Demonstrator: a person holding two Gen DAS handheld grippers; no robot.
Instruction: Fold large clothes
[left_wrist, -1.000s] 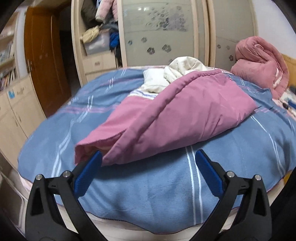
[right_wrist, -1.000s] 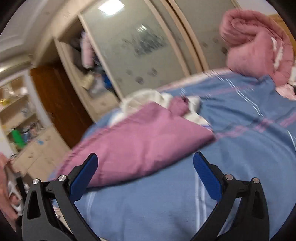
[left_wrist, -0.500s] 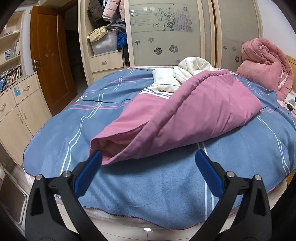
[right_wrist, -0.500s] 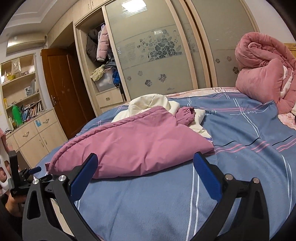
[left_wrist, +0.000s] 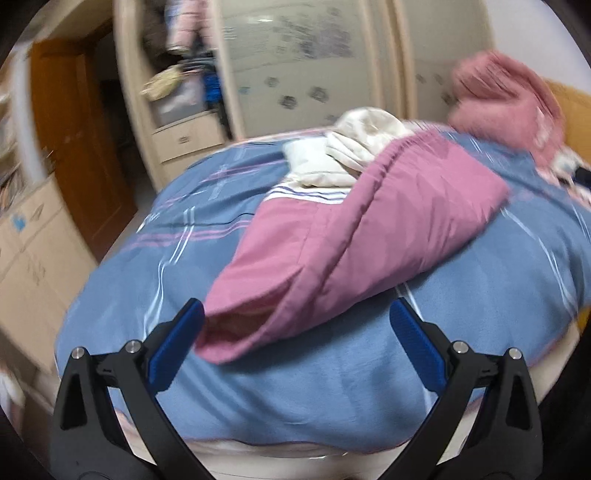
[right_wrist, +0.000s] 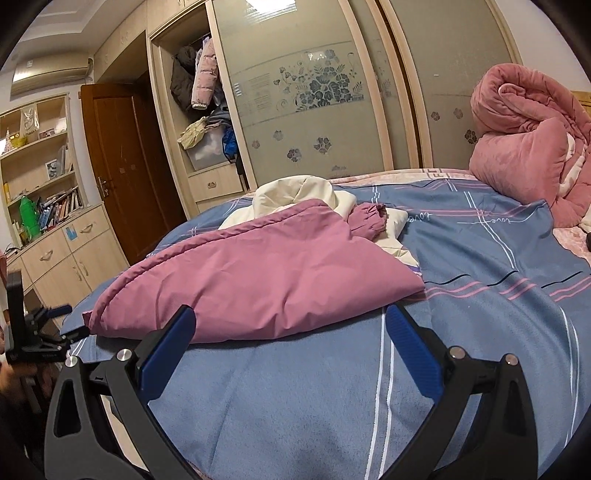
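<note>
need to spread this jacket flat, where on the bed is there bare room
Bare blue striped bedsheet lies along the near edge, between the mauve padded jacket and the right gripper, and on the right between the jacket and the rolled pink quilt. The far middle is crowded by the cream garment.

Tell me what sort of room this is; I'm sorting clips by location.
A home bedroom, most likely: a bed under a blue striped cover, a sliding-door wardrobe with coats hanging inside, and a rolled pink quilt.

Both wrist views low at bed (left_wrist: 332, 387) edge; shared pink garment (right_wrist: 258, 280)
</note>
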